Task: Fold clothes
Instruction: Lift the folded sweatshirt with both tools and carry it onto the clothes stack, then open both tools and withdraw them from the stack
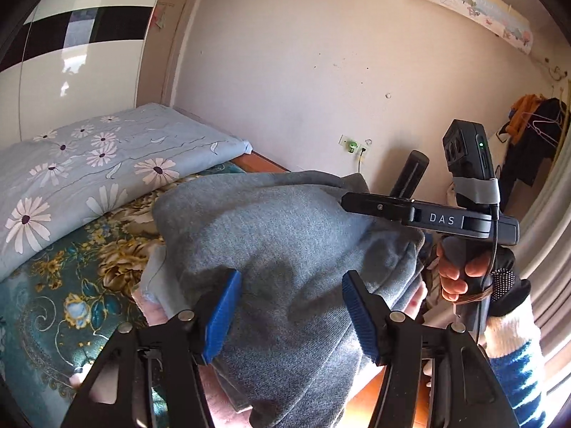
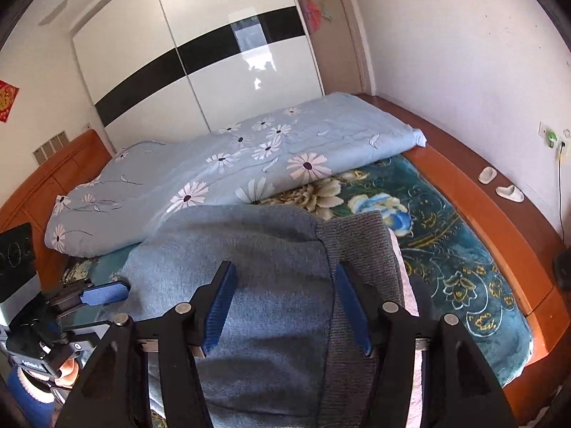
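Sweater (image 1: 285,249): grey-blue knit, bunched in a mound on the bed (image 2: 506,221), centre to lower centre in both views; ribbed hem (image 2: 360,249) shows at its right edge in the right wrist view.
Left gripper (image 1: 291,315): jaws roughly half open, straddling the near part of the mound; blue pads (image 1: 223,314) seem clear of the cloth, no pinch seen. Holding nothing.
Right gripper (image 2: 285,312): same, approx half open over the sweater w/ hem seam between the jaws; nothing clamped.
Key relation: sweater lies straight ahead of and under both grippers; long axis appears to run away from the cams toward the upper frame, though bunching makes that a guess. Both grippers about equally near; right sits nearer the hem, left nearer the body side.
Judgement: next grip prob. needs an edge, not the bulk.
Quilt (image 2: 249,164): light blue, daisy print, folded, upper left, beyond sweater.
Containers: none in view; wardrobe (image 2: 200,57) doors closed, contents unseen.
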A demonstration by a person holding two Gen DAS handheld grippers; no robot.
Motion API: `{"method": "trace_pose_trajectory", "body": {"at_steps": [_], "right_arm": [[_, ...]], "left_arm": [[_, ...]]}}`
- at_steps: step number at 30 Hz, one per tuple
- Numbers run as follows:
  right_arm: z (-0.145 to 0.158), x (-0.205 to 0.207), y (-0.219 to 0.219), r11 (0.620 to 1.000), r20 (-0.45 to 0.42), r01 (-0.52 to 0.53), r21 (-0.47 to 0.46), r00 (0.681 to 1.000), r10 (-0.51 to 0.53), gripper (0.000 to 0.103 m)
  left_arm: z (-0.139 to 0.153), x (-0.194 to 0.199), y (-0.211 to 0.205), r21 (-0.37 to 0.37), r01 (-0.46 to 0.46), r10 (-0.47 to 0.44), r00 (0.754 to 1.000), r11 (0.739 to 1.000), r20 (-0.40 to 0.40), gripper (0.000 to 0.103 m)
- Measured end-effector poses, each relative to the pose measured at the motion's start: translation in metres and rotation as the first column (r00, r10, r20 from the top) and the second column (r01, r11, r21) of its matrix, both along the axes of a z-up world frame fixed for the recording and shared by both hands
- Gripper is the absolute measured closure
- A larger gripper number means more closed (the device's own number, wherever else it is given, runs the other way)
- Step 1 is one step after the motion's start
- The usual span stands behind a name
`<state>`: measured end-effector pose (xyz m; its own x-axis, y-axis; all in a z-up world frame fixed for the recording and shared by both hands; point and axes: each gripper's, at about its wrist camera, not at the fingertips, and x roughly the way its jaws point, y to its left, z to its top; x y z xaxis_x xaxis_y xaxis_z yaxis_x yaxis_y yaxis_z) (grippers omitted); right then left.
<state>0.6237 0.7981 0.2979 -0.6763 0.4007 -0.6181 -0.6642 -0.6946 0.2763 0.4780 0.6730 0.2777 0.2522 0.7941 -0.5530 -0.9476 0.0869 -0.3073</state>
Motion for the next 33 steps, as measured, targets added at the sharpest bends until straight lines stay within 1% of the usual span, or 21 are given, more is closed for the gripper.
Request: {"method": "trace_pose_trajectory", "body": {"at_steps": [1, 4, 7, 8, 10, 13, 15, 17, 19, 21, 23, 25, 26, 28, 32, 33], "right_arm": [[0.001, 0.002, -0.001, 1.0, -0.003, 0.001, -0.001, 1.0, -0.001, 0.043], [0.015, 0.008, -0.011, 1.0, -0.009, 0.0, 0.024, 1.0, 0.0, 0.043], [0.037, 0.014, -0.037, 0.993, -0.023, 0.016, 0.118, 1.0, -0.014, 0.043], [0.042, 0.018, -0.047, 0.989, -0.037, 0.037, 0.146, 0.999, -0.032, 0.043], [0.044, 0.024, -0.069, 0.975, -0.04, 0.09, 0.205, 0.996, -0.083, 0.04], [0.039, 0.028, -0.101, 0.956, -0.013, 0.119, 0.268, 0.993, -0.12, 0.039], [0.033, 0.028, -0.118, 0.958, 0.013, 0.11, 0.266, 0.993, -0.118, 0.037], [0.024, 0.028, -0.132, 0.96, 0.044, 0.098, 0.262, 0.993, -0.113, 0.032], [0.014, 0.028, -0.145, 0.963, 0.071, 0.088, 0.256, 0.991, -0.11, 0.031], [0.004, 0.029, -0.155, 0.966, 0.09, 0.086, 0.245, 0.99, -0.111, 0.03], [-0.002, 0.031, -0.16, 0.969, 0.1, 0.096, 0.229, 0.988, -0.121, 0.03], [-0.007, 0.034, -0.164, 0.97, 0.108, 0.1, 0.22, 0.986, -0.126, 0.027], [-0.009, 0.037, -0.167, 0.971, 0.11, 0.102, 0.218, 0.986, -0.128, 0.02], [-0.014, 0.04, -0.169, 0.973, 0.117, 0.107, 0.205, 0.984, -0.133, 0.018], [-0.023, 0.044, -0.17, 0.977, 0.141, 0.111, 0.184, 0.98, -0.138, 0.018], [-0.026, 0.045, -0.171, 0.977, 0.152, 0.111, 0.184, 0.978, -0.14, 0.015]], "left_arm": [[0.002, 0.0, -0.002, 0.007, -0.002, 0.002, 1.0, 1.0, 0.002, 0.04], [0.011, 0.001, -0.013, 0.034, -0.012, 0.012, 1.0, 0.999, 0.0, 0.04], [0.024, -0.001, -0.027, 0.073, -0.028, 0.029, 1.0, 0.997, -0.013, 0.04], [0.027, -0.001, -0.033, 0.082, -0.035, 0.037, 0.999, 0.996, -0.02, 0.038], [0.023, -0.001, -0.045, 0.084, -0.056, 0.06, 0.997, 0.995, -0.049, 0.032], [0.01, 0.001, -0.061, 0.076, -0.086, 0.093, 0.991, 0.993, -0.093, 0.03], [0.0, 0.003, -0.066, 0.055, -0.111, 0.116, 0.987, 0.992, -0.115, 0.029], [-0.009, 0.006, -0.071, 0.033, -0.136, 0.139, 0.981, 0.99, -0.135, 0.026], [-0.016, 0.009, -0.077, 0.023, -0.15, 0.151, 0.978, 0.988, -0.141, 0.021], [-0.021, 0.014, -0.082, 0.007, -0.15, 0.149, 0.978, 0.989, -0.143, 0.019], [-0.026, 0.019, -0.088, -0.007, -0.15, 0.147, 0.978, 0.989, -0.147, 0.017], [-0.029, 0.027, -0.094, -0.006, -0.151, 0.148, 0.975, 0.989, -0.165, 0.015], [-0.031, 0.03, -0.096, -0.004, -0.157, 0.154, 0.973, 0.988, -0.174, 0.012], [-0.035, 0.035, -0.1, -0.001, -0.17, 0.166, 0.967, 0.985, -0.191, 0.007], [-0.041, 0.041, -0.109, -0.023, -0.159, 0.153, 0.973, 0.987, -0.172, 0.003], [-0.043, 0.042, -0.111, -0.027, -0.165, 0.158, 0.973, 0.986, -0.166, 0.002]]}}
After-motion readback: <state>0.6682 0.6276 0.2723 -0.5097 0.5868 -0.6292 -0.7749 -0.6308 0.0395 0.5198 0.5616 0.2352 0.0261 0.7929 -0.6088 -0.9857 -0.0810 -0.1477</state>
